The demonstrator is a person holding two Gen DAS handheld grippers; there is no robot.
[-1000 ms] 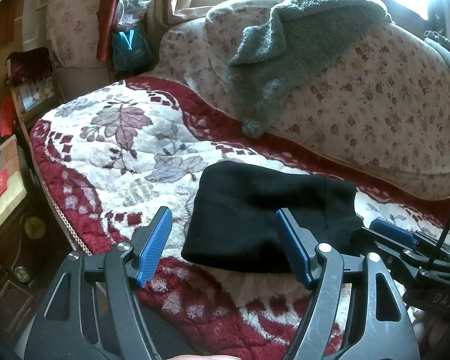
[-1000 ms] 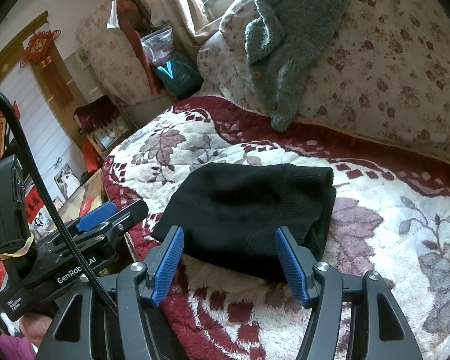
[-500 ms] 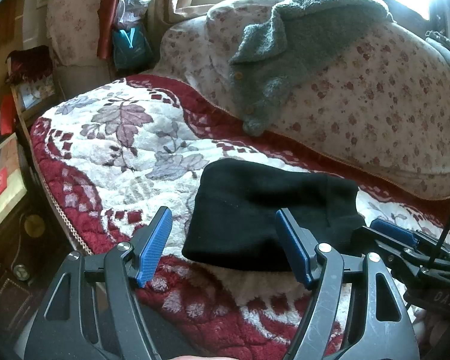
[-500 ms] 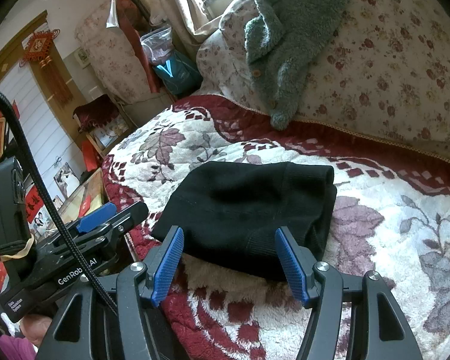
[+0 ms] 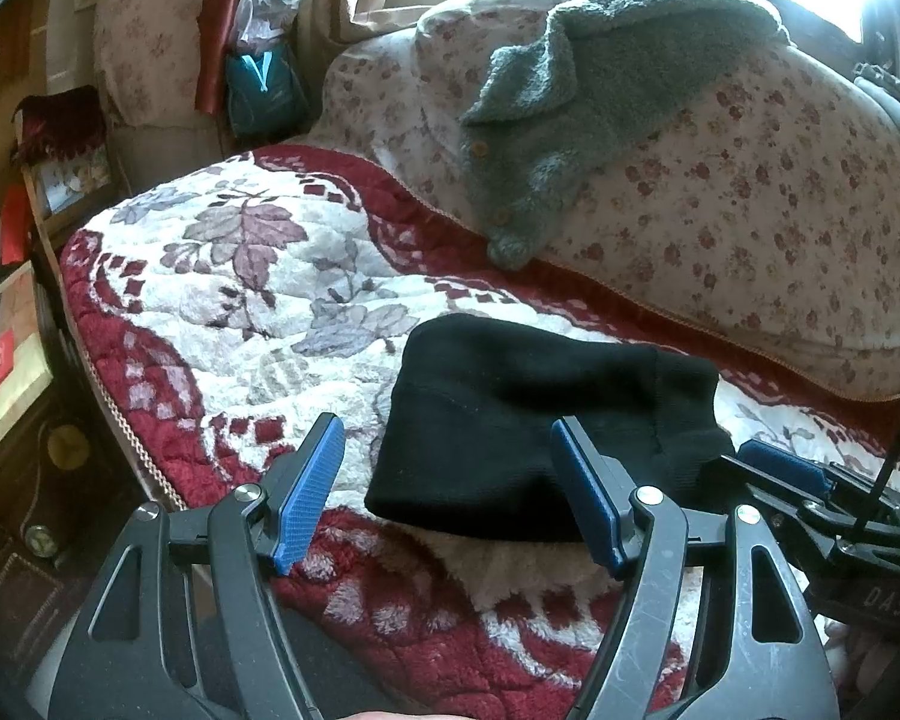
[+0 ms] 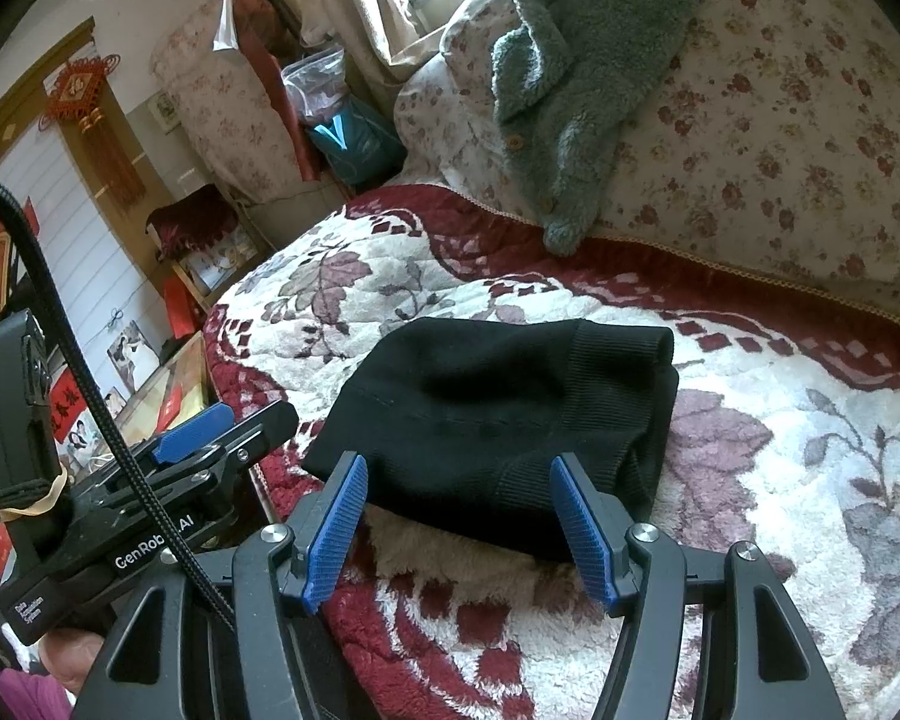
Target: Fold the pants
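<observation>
The black pants (image 5: 528, 420) lie folded into a compact bundle on the red and white floral blanket (image 5: 258, 312); they also show in the right wrist view (image 6: 498, 414). My left gripper (image 5: 450, 483) is open and empty, just short of the bundle's near edge. My right gripper (image 6: 459, 519) is open and empty, also just short of the near edge. Each gripper shows in the other's view, the right one (image 5: 810, 492) to the bundle's right, the left one (image 6: 210, 438) to its left.
A grey fleece jacket (image 5: 588, 96) drapes over a floral cushion (image 5: 750, 180) behind the pants. The blanket's edge (image 5: 114, 408) drops off at the left toward dark furniture (image 5: 30, 510). A teal bag (image 5: 264, 90) stands in the far corner.
Both grippers have drawn back slightly from the pants; the bundle has not moved and both grippers stay open.
</observation>
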